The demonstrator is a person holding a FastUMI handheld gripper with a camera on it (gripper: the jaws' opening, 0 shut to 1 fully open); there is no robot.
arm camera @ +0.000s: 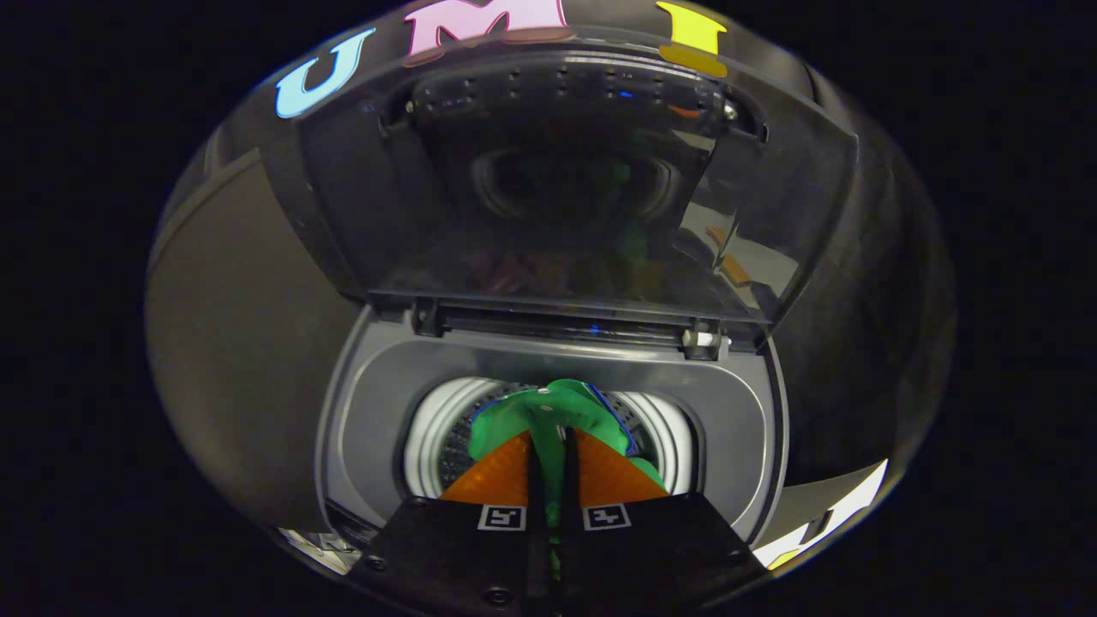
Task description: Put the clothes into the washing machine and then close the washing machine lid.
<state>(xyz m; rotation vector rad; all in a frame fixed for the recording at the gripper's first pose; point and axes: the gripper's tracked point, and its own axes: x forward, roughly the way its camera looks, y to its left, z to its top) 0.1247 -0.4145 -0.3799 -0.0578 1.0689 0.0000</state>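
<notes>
Green cloth (548, 416) in hand-held gripper (548, 439)

A dark booth: black cloth wall (214, 283) hangs behind and to both sides, dimly lit, with a grey sheen on its left part and deep shadow on the right

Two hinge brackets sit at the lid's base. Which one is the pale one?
The pale hinge bracket is the one past the green garment on the right. The other is dark. The gripper is shut on the garment over the drum.
</notes>
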